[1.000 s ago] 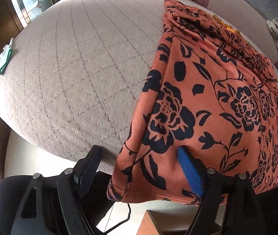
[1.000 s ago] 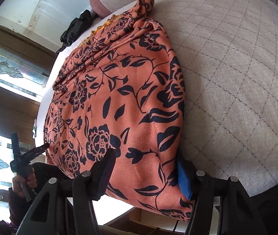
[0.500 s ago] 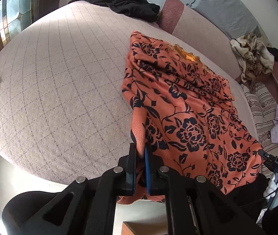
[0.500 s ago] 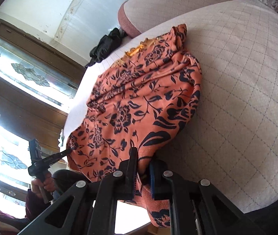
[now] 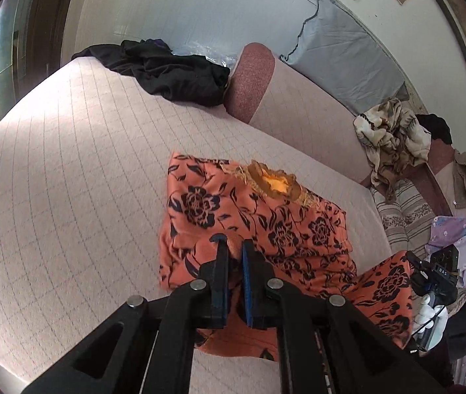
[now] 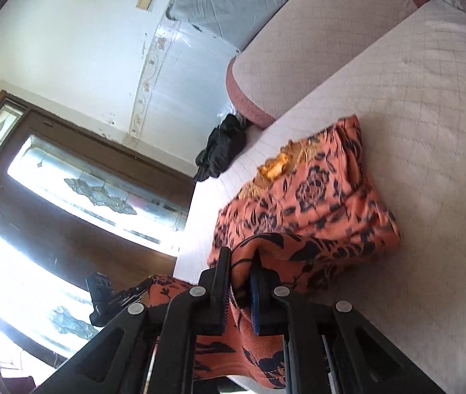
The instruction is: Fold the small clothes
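Daylight fills both views. In the right wrist view the window (image 6: 68, 197) at the left of the frame is blown out to white glare, and motion blur softens the orange garment (image 6: 315, 210) at centre right. The left wrist view is sharper and evenly lit, with a pale sunlit band across the bed cover (image 5: 68, 164) at left. Fisheye bending curves straight lines, and black vignette fills every corner.

Open bedspread (image 5: 68, 170) left; black clothes (image 5: 167, 72) far.
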Available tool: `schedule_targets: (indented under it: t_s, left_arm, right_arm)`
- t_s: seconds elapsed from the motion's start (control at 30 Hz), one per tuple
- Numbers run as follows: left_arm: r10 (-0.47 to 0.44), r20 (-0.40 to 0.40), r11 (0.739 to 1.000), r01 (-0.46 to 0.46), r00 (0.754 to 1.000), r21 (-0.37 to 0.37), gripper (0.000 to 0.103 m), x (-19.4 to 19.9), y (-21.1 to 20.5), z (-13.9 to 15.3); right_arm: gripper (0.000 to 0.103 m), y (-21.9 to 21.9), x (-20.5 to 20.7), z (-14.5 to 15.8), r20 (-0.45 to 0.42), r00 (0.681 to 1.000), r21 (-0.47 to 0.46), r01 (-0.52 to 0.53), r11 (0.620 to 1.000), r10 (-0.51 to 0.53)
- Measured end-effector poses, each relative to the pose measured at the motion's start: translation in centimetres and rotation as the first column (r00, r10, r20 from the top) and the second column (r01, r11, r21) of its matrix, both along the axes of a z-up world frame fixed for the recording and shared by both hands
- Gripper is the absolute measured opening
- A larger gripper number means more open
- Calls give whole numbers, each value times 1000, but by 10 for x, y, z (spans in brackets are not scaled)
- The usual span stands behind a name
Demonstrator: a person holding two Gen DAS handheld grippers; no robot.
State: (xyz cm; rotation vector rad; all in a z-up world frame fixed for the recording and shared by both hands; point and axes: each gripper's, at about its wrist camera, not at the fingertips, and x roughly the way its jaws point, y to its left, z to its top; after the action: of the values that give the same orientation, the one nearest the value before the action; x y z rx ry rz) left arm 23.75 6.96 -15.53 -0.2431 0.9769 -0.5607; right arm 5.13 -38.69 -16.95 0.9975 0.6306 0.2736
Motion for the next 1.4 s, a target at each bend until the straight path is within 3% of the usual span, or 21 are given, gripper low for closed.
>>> schedule_targets:
  t_s: [0.13, 0.23, 0.27, 0.37, 0.47, 0.5, 0.53, 0.57, 0.67, 0.73, 0.8, 0.9, 0.97, 1.1, 1.2, 1.23, 1.27, 1.33, 1.4]
  left_arm:
    - [49, -19, 998, -49, 999, 31, 7, 83, -30, -20]
    - [118, -21, 989, -116, 993, 97, 9, 133, -49, -58]
    - [153, -28, 983, -149, 988, 107, 9, 145, -51, -73]
    - [252, -46, 967, -249, 967, 61, 9, 163, -43, -105]
    - [315, -39, 949, -315, 948, 2, 9, 156, -27, -108]
    - [327, -16, 945, -326, 945, 7, 9, 148, -25, -102]
    - [324, 18, 945, -325, 946, 31, 11, 138, -27, -95]
    - [302, 50, 950, -305, 952, 71, 16, 128, -32, -87]
    - [217, 88, 949, -231, 972, 214, 35, 97, -56, -71]
    - [180, 69, 956, -191, 981, 224, 44, 73, -68, -70]
    - [136, 47, 966, -143, 990, 215, 46, 54, -80, -76]
    - [112, 23, 955, -114, 993, 274, 46, 46, -93, -101]
    - [127, 7, 938, -122, 992, 324, 45, 54, -93, -121]
    - [148, 53, 927, -157, 988, 341, 45, 66, -89, -125]
    - [174, 31, 939, -175, 984, 295, 45, 71, -80, -120]
    - [187, 25, 943, -186, 982, 276, 45, 72, -76, -118]
    - [204, 27, 942, -204, 979, 267, 45, 73, -71, -115]
    - [243, 50, 927, -247, 969, 282, 45, 73, -62, -110]
    - [269, 55, 922, -274, 961, 273, 45, 73, -53, -105]
  right_arm:
    - [11, -39, 76, -15, -17, 995, 68, 99, 993, -98]
    - [16, -66, 134, -49, -106, 984, 87, 155, 984, -145]
    - [22, -75, 149, -65, -147, 976, 105, 179, 978, -163]
    - [27, -102, 176, -117, -303, 937, 186, 238, 953, -175]
    - [31, -126, 161, -142, -270, 931, 336, 329, 882, -245]
    - [36, -131, 153, -137, -246, 926, 318, 357, 878, -287]
    - [54, -132, 146, -127, -226, 922, 269, 369, 890, -314]
    - [64, -130, 143, -114, -203, 925, 203, 362, 910, -323]
    - [64, -92, 147, -67, -156, 962, -56, 220, 974, -226]
    - [63, -51, 147, -46, -125, 982, -201, 112, 973, -139]
    - [61, -11, 149, -46, -158, 986, -278, 14, 960, -60]
    - [45, 32, 162, -79, -281, 959, -305, -113, 946, 24]
    - [37, 43, 178, -96, -343, 939, -363, -145, 920, 13]
    - [36, 22, 234, -95, -341, 935, -452, -72, 889, -98]
    - [36, 7, 273, -72, -257, 940, -616, 18, 787, -223]
    - [37, 3, 279, -63, -234, 939, -631, 50, 774, -251]
    - [38, 5, 281, -52, -209, 945, -610, 74, 789, -250]
    - [38, 30, 274, -28, -131, 980, -548, 56, 835, -151]
    - [38, 75, 273, -19, -128, 992, -523, -74, 849, 7]
